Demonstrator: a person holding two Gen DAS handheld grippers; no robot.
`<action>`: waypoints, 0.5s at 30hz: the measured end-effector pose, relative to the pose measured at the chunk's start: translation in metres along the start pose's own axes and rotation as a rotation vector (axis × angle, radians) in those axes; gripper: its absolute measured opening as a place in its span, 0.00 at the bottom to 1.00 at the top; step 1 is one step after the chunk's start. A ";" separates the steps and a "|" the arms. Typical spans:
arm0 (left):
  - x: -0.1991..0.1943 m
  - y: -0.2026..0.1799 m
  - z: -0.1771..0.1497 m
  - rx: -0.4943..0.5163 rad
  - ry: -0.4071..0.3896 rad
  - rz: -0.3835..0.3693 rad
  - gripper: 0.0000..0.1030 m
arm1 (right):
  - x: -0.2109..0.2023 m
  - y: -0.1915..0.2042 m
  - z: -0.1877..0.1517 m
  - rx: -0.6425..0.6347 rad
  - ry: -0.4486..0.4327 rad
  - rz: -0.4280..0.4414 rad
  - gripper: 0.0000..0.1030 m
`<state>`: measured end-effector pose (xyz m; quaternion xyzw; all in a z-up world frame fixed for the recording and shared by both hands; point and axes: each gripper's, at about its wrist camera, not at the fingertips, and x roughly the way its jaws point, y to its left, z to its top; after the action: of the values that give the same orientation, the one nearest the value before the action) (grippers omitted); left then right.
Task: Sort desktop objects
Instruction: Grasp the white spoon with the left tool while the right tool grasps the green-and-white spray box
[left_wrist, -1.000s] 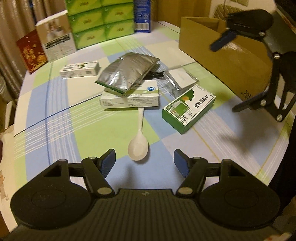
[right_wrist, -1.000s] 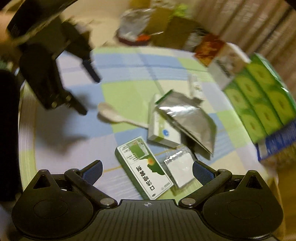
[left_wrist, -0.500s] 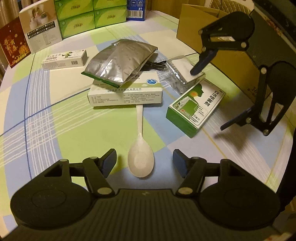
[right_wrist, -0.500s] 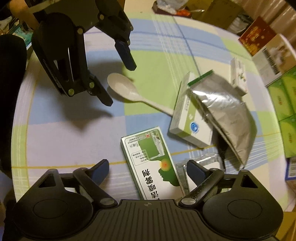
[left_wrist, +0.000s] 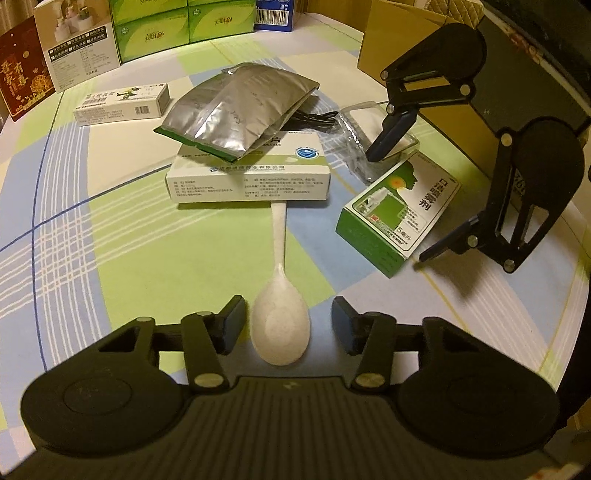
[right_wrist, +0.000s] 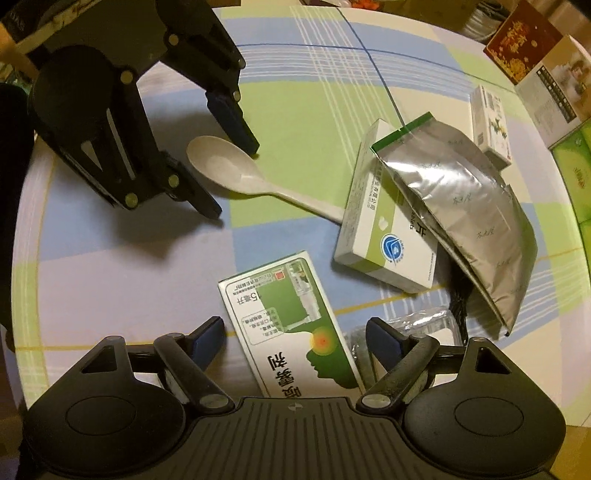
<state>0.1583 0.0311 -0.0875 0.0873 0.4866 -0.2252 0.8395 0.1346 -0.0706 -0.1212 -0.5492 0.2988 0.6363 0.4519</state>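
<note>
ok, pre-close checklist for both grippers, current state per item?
1. Left gripper open, straddling spoon bowl: ok.
2. Spoon handle free: not ok, its end is under the white medicine box.
3. Foil pouch stable: not ok, it leans on that box and may shift.
4. Right gripper open, straddling green box: ok.
5. Right gripper fingers clear of the plastic blister pack: cannot tell.
6. Grippers clear of each other: ok.
</note>
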 end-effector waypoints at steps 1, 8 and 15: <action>0.000 -0.001 0.000 0.001 -0.002 0.002 0.43 | 0.001 0.001 0.001 -0.004 0.002 -0.005 0.78; -0.002 -0.004 -0.001 -0.033 0.002 0.020 0.27 | 0.000 0.003 0.000 0.061 -0.001 -0.016 0.60; -0.009 -0.019 -0.006 -0.095 0.014 0.018 0.27 | -0.011 0.001 -0.013 0.323 0.005 -0.033 0.52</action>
<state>0.1411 0.0196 -0.0819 0.0533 0.5019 -0.1938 0.8412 0.1392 -0.0847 -0.1139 -0.4757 0.3895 0.5710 0.5440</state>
